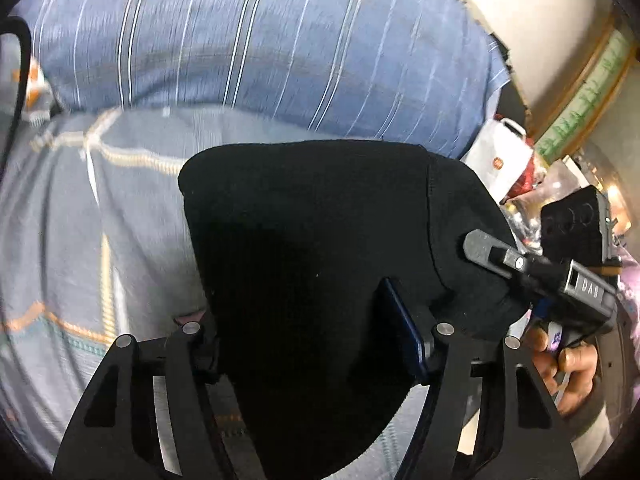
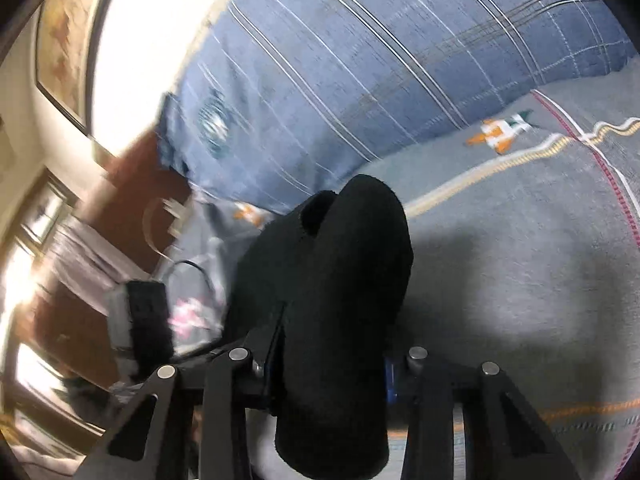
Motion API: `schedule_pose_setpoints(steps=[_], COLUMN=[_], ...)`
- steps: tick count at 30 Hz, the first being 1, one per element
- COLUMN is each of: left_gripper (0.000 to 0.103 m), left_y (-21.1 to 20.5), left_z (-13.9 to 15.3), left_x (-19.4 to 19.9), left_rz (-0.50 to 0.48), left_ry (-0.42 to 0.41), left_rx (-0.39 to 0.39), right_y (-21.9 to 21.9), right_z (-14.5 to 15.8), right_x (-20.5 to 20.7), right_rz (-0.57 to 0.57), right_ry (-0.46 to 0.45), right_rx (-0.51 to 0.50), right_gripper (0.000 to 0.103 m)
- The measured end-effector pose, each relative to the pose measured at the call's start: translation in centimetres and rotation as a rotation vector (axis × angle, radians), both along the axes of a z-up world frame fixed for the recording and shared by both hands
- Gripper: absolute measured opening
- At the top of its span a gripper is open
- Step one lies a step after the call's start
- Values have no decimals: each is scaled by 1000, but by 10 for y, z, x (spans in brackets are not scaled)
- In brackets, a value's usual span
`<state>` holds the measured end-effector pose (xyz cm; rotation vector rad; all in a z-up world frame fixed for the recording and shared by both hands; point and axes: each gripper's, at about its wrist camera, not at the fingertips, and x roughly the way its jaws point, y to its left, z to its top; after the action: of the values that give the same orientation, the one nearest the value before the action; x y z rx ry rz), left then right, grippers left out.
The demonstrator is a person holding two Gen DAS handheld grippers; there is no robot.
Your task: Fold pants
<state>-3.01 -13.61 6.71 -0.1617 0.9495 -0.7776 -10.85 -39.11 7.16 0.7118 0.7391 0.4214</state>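
- Black cloth fills the left wrist view: the pants (image 1: 320,264) hang bunched between the fingers of the left gripper (image 1: 308,344), whose blue-lined pad (image 1: 404,332) presses on the fabric from the right. The gripper looks clamped on the cloth, though the other finger is buried in it.
- From these fingers the cloth runs forward and away, its rounded folded end pointing at the striped blue pillow (image 1: 260,40); the long axis lies roughly along the fingers, above the grey patterned bed cover (image 1: 80,220).
- To the right in the same view the right gripper (image 1: 496,256) reaches into the side edge of the pants, with the person's hand (image 1: 560,360) behind it. Both grippers sit at the near end, just beside each other, neither plainly nearer the far end.
- In the right wrist view the pants (image 2: 332,300) rise as a thick dark roll from between the fingers of the right gripper (image 2: 328,364), closed on the fabric.
- That roll points forward and a little left, toward the pillow (image 2: 360,60), lifted off the bed cover (image 2: 520,260), where its shadow falls.
- My guess: the coming move is laying the far end down forward along that axis.
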Motion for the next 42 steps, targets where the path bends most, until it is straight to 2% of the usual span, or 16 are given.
schedule_pose_setpoints(steps=[3, 6, 8, 10, 13, 14, 16, 20, 22, 25, 28, 30, 34, 37, 39, 42], left_gripper=[66, 66, 66, 67, 67, 67, 72, 72, 72, 75, 76, 76, 77, 83, 84, 84], left_y=[16, 30, 37, 38, 28, 26, 33, 39, 35, 32, 31, 33, 29, 19, 20, 27], left_z=[36, 55, 56, 42, -5, -17, -21, -15, -14, -17, -15, -11, -6, -17, -20, -17], left_x=[0, 7, 19, 34, 56, 59, 56, 58, 57, 55, 50, 48, 43, 44, 44, 42], left_rz=[5, 15, 46, 74, 102, 111, 131, 165, 163, 164, 171, 181, 190, 192, 204, 241], left_ry=[-74, -114, -122, -99, -7, -9, -41, -7, -12, -15, -21, -26, -58, -57, -57, -32], left_rx=[-15, 53, 105, 168, 288, 318, 255, 213, 225, 234, 248, 247, 247, 290, 274, 247], right_y=[2, 16, 26, 32, 25, 22, 19, 44, 52, 63, 78, 85, 79, 81, 78, 71], right_z=[21, 32, 26, 15, -8, -11, -5, 24, 20, -6, -13, -5, 7, -14, -15, -2], right_x=[0, 15, 33, 54, 71, 70, 60, 48, 56, 75, 75, 70, 55, 60, 57, 52], right_rz=[18, 43, 48, 19, -123, -138, -113, -34, -11, 14, 56, 70, 40, 24, 2, -43], right_ry=[-63, -83, -61, -15, 103, 113, 77, -19, 11, 108, 76, 49, 31, 81, 63, 81], right_rx=[86, 108, 128, 79, -45, -41, -13, -211, -244, -288, -338, -376, -432, -475, -457, -421], right_gripper=[36, 36, 39, 46, 48, 48, 48, 48, 49, 48, 18, 10, 10, 11, 12, 25])
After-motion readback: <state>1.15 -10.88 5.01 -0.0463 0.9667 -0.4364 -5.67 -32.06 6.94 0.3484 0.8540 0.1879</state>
